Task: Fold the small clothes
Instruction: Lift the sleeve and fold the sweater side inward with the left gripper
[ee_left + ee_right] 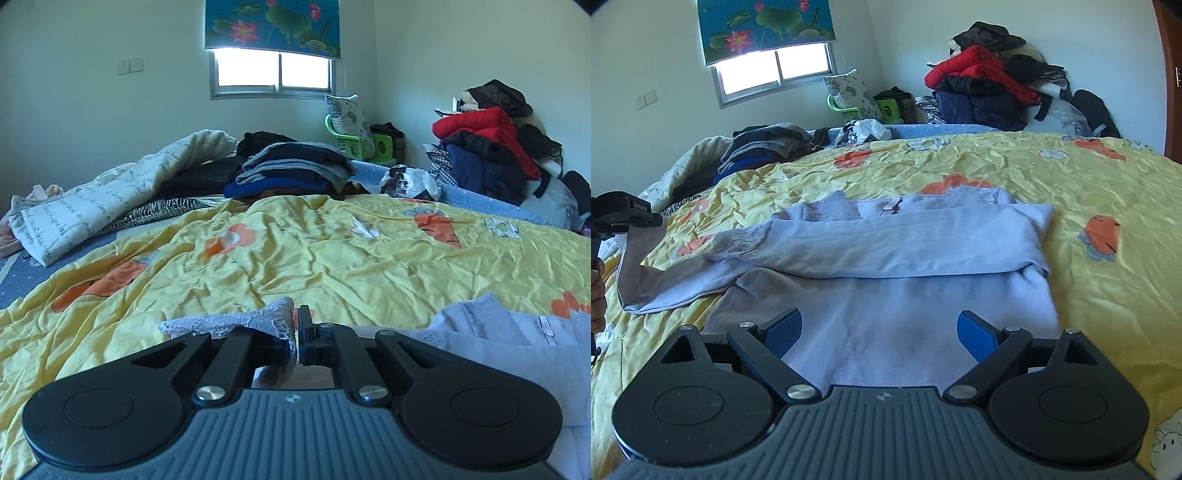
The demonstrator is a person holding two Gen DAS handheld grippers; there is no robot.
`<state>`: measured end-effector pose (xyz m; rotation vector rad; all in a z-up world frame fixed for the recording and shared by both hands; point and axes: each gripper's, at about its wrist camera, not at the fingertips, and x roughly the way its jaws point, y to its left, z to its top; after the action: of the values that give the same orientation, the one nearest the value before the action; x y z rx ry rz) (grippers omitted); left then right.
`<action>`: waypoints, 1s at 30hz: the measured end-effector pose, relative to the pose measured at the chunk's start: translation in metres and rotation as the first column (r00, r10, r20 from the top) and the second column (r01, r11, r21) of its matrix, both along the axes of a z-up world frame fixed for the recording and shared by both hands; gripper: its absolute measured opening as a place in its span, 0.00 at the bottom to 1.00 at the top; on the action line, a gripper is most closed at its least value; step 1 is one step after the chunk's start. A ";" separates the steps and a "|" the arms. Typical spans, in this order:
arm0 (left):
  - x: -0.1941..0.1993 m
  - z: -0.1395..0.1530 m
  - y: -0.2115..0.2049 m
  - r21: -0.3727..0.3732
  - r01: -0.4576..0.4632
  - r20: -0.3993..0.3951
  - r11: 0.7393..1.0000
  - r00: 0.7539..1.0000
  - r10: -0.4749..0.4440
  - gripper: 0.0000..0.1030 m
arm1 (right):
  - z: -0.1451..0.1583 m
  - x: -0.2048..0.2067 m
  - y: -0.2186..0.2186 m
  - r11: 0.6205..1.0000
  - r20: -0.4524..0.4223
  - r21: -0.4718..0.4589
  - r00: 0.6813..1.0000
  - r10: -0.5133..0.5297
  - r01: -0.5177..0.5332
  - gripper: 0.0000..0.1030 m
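A pale lavender long-sleeved top (894,266) lies on the yellow carrot-print quilt (1089,206), its right sleeve folded across the chest. My left gripper (296,332) is shut on the lace cuff (258,319) of the left sleeve and holds it lifted off the quilt. The right wrist view shows that gripper (624,218) at the far left, the sleeve (646,266) hanging from it, and a hand (596,295) below it. My right gripper (879,332) stands open just above the top's lower hem, nothing between its blue pads (975,334).
A stack of folded dark clothes (291,166) and a crumpled white quilt (110,199) lie at the bed's far left. A heap of red and dark coats (491,147) rises at the far right. A green chair with a pillow (351,129) stands under the window.
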<state>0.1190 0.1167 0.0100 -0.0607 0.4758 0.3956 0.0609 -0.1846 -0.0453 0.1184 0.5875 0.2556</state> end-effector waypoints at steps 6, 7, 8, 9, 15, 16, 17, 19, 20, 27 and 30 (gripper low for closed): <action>0.004 0.000 -0.015 0.038 0.022 -0.004 0.999 1.000 -0.021 0.04 | -0.002 -0.002 -0.004 1.000 -0.004 0.013 1.000 -0.008 0.008 0.90; 0.004 0.000 -0.018 0.037 0.026 -0.007 0.999 1.000 -0.026 0.04 | -0.002 -0.003 -0.004 1.000 -0.004 0.013 1.000 -0.006 0.006 0.90; 0.005 0.000 -0.020 0.034 0.031 -0.010 0.999 0.999 -0.031 0.05 | -0.002 -0.003 -0.004 1.000 -0.003 0.012 1.000 -0.005 0.005 0.90; 0.006 -0.001 -0.022 0.031 0.036 -0.013 0.999 0.999 -0.036 0.04 | -0.002 -0.004 -0.005 1.000 -0.003 0.013 1.000 -0.006 0.006 0.90; 0.008 -0.006 -0.042 0.047 0.078 -0.026 0.996 0.997 -0.077 0.04 | -0.003 -0.004 -0.005 1.000 -0.011 0.014 1.000 -0.010 0.010 0.90; 0.009 -0.006 -0.044 0.049 0.083 -0.028 0.995 0.996 -0.082 0.04 | -0.003 -0.004 -0.006 1.000 -0.012 0.015 1.000 -0.012 0.012 0.90; 0.010 -0.007 -0.046 0.050 0.087 -0.032 0.995 0.996 -0.086 0.04 | -0.003 -0.004 -0.007 1.000 -0.012 0.015 1.000 -0.013 0.013 0.90; 0.013 -0.007 -0.050 0.055 0.093 -0.040 0.994 0.995 -0.091 0.04 | -0.004 -0.004 -0.007 1.000 -0.012 0.014 1.000 -0.013 0.013 0.90; 0.013 -0.008 -0.051 0.057 0.095 -0.042 0.994 0.995 -0.093 0.04 | -0.004 -0.004 -0.007 1.000 -0.013 0.014 1.000 -0.014 0.014 0.90; 0.021 -0.007 -0.060 0.065 0.108 -0.050 0.992 0.993 -0.105 0.04 | -0.005 -0.004 -0.009 1.000 -0.015 0.016 1.000 -0.014 0.014 0.90; 0.024 -0.005 -0.066 0.073 0.117 -0.048 0.990 0.992 -0.113 0.04 | -0.006 -0.004 -0.013 1.000 -0.016 0.016 1.000 -0.019 0.019 0.90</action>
<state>0.1429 0.0508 0.0053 0.0485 0.5045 0.3017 0.0573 -0.1972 -0.0513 0.1419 0.6003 0.2413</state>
